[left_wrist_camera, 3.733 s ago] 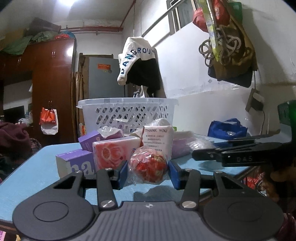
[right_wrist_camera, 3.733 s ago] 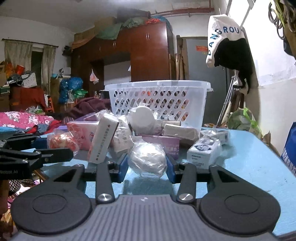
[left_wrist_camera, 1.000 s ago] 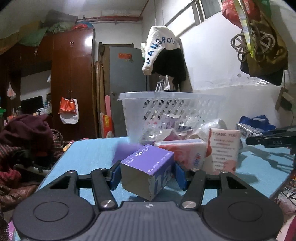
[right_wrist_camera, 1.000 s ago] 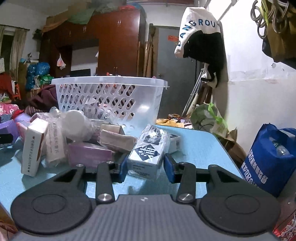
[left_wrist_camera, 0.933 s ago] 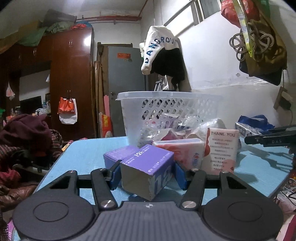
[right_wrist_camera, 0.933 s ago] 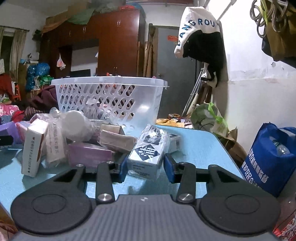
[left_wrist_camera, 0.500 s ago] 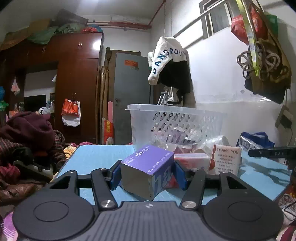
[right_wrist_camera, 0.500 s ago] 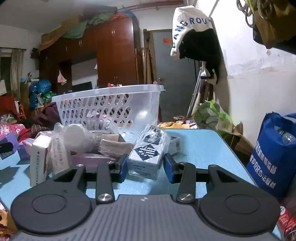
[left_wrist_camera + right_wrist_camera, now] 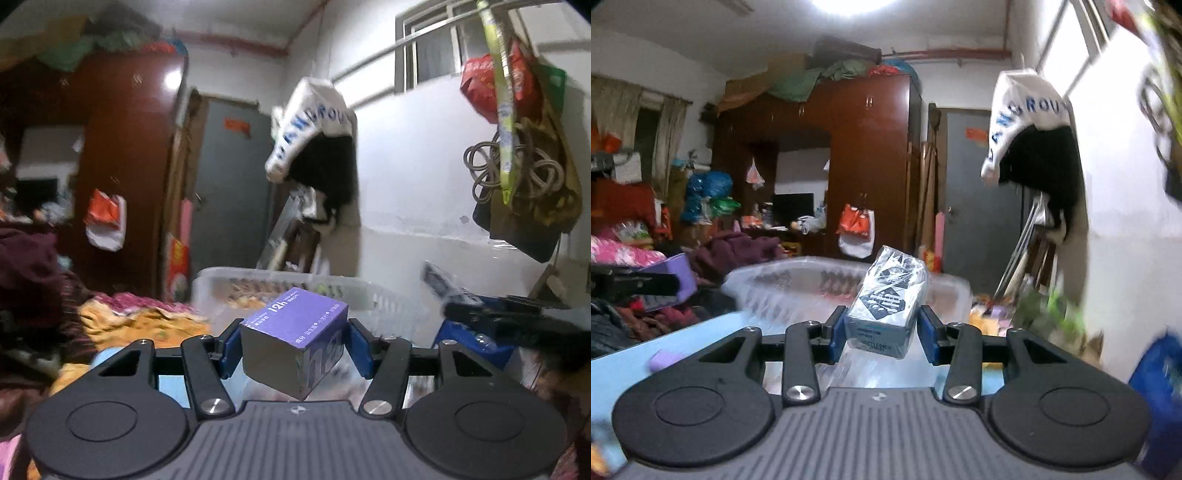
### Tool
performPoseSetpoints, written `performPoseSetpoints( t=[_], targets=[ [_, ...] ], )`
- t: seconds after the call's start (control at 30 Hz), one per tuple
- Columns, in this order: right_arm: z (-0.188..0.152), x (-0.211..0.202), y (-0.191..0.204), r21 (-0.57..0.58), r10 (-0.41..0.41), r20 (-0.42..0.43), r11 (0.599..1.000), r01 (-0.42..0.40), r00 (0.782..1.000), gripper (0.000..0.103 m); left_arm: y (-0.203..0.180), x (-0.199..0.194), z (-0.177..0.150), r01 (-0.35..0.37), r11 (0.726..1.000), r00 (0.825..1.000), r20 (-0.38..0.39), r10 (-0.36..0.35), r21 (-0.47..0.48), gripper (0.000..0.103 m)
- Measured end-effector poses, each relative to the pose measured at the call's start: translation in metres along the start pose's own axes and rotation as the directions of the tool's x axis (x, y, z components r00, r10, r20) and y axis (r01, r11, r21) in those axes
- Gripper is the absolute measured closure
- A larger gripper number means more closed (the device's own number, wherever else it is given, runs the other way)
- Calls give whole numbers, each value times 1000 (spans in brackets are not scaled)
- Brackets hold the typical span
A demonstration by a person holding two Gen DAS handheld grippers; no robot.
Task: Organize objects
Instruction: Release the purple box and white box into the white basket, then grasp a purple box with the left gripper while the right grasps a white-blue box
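My left gripper point(image 9: 293, 349) is shut on a purple box point(image 9: 295, 332) marked "12h" and holds it in the air in front of the white plastic basket point(image 9: 221, 284). My right gripper point(image 9: 882, 334) is shut on a plastic-wrapped black-and-white box point(image 9: 890, 299) and holds it up above the near side of the same basket point(image 9: 798, 277). The right gripper with its box also shows at the right of the left wrist view point(image 9: 480, 314). The left gripper with the purple box shows at the left of the right wrist view point(image 9: 646, 284).
The blue table point(image 9: 635, 358) lies under the grippers, with a small purple item point(image 9: 663, 359) on it. A blue bag point(image 9: 1156, 376) stands at the right by the white wall. Piled clothes point(image 9: 140, 317) and a brown wardrobe point(image 9: 857, 155) lie beyond.
Both grippers have risen from the table with their boxes and moved toward the basket. The pile of items on the table has dropped out of view.
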State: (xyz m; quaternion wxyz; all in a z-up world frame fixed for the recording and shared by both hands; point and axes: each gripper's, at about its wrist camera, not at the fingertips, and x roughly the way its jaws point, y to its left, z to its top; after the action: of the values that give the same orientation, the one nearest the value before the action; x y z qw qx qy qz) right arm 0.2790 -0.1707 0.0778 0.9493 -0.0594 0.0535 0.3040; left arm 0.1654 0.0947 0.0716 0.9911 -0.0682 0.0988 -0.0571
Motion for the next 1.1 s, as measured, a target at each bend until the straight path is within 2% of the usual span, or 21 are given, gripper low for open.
performPoseSetpoints(
  t=[0.07, 0.13, 0.3, 0.37, 0.4, 0.43, 0.47, 0.5, 0.53, 0.6, 0.7, 0.73, 0.8, 0.87, 0.97, 1.03, 1.1],
  targets=[
    [17, 34, -5, -8, 1, -46, 1000, -2, 999, 59, 3, 41, 26, -14, 999, 998, -62, 13, -28, 41],
    [24, 58, -12, 16, 36, -92, 999, -34, 995, 59, 6, 76, 43, -39, 998, 993, -109, 33, -53, 41],
    [24, 85, -14, -11, 36, -135, 999, -38, 990, 59, 4, 122, 48, -80, 996, 982, -175, 70, -49, 41],
    [23, 88, -14, -15, 54, -137, 998, -56, 989, 59, 2, 129, 46, -87, 995, 983, -165, 79, -45, 41],
    [22, 88, -14, -21, 61, -138, 998, -65, 989, 58, 2, 129, 46, -95, 995, 985, -145, 89, -35, 39],
    [23, 88, -12, -30, 52, -129, 998, -57, 990, 56, 1, 128, 45, -104, 994, 988, -117, 101, -18, 22],
    [23, 82, -11, -37, 24, -112, 999, -28, 993, 44, 1, 127, 45, -113, 994, 989, -94, 112, -6, 0],
    [23, 72, -9, -38, -11, -88, 999, 8, 996, 19, 1, 125, 45, -121, 993, 990, -75, 120, 0, 0],
    [25, 60, -10, -31, -45, -42, 999, 44, 998, 0, 1, 121, 46, -117, 993, 991, -64, 117, 8, 0],
    [26, 36, -15, -17, -53, 25, 998, 53, 998, 0, 0, 110, 47, -92, 995, 994, -65, 93, 27, 0],
    [21, 9, -32, 14, -56, 16, 998, 56, 998, 0, 3, 81, 41, -76, 995, 994, -74, 80, 66, 0],
    [15, 5, -40, 31, -67, -10, 997, 67, 998, 0, 6, 70, 35, -65, 996, 993, -91, 71, 67, 0],
    [-2, 11, -57, 73, -68, -144, 994, 79, 987, 0, 12, 51, 17, -63, 995, 990, -117, 72, 82, 0],
    [-27, 25, -70, 95, -67, -287, 991, 98, 956, 0, 21, 31, -5, -105, 990, 985, -123, 116, 93, 0],
    [-54, 40, -78, 101, -59, -382, 989, 105, 922, 0, 41, 11, -32, -112, 993, 981, -154, 118, 47, 0],
    [-63, 49, -80, 125, -16, -414, 989, 74, 910, 1, 53, 1, -45, -106, 994, 980, -170, 106, 10, 0],
    [-68, 56, -80, 134, -10, -443, 988, 77, 897, 4, 60, -3, -53, -113, 994, 975, -190, 111, 1, 0]
  ],
)
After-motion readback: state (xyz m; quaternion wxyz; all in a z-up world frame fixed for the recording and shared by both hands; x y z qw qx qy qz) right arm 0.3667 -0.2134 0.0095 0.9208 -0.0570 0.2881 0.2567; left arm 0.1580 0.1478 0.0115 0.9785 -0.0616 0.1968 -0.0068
